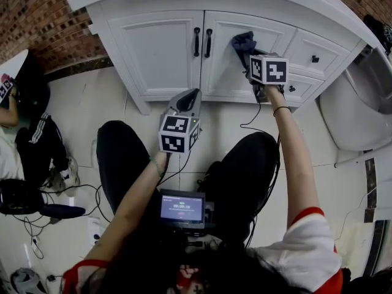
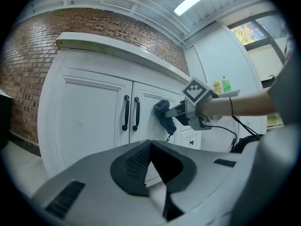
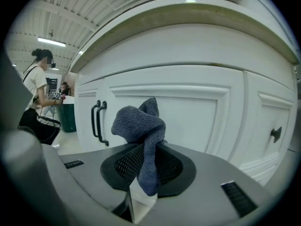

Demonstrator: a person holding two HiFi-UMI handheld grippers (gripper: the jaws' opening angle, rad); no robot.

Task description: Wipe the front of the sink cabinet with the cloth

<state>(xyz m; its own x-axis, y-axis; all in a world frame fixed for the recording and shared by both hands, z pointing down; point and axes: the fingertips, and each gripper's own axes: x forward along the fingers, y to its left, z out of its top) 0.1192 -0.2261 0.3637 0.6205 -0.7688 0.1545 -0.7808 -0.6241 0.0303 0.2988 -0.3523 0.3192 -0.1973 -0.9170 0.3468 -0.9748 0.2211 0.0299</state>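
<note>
The white sink cabinet (image 1: 165, 48) has two doors with black handles (image 1: 203, 41) and drawers to the right. My right gripper (image 1: 250, 52) is shut on a dark blue cloth (image 1: 243, 41), which is bunched against the upper part of the right-hand door (image 1: 223, 66). In the right gripper view the cloth (image 3: 140, 124) stands up from between the shut jaws of the right gripper (image 3: 148, 149), close to the door panel (image 3: 197, 117). My left gripper (image 1: 189, 95) hangs lower, in front of the cabinet base, shut and holding nothing. From the left gripper (image 2: 150, 146) the cloth (image 2: 164, 113) shows against the door.
A toilet (image 1: 349, 106) stands to the right of the cabinet. Cables (image 1: 86, 195) and a person's legs (image 1: 43, 143) lie on the floor to the left. A brick wall (image 1: 43, 23) runs behind. A person (image 3: 38, 95) stands far left beside a green bin (image 3: 69, 117).
</note>
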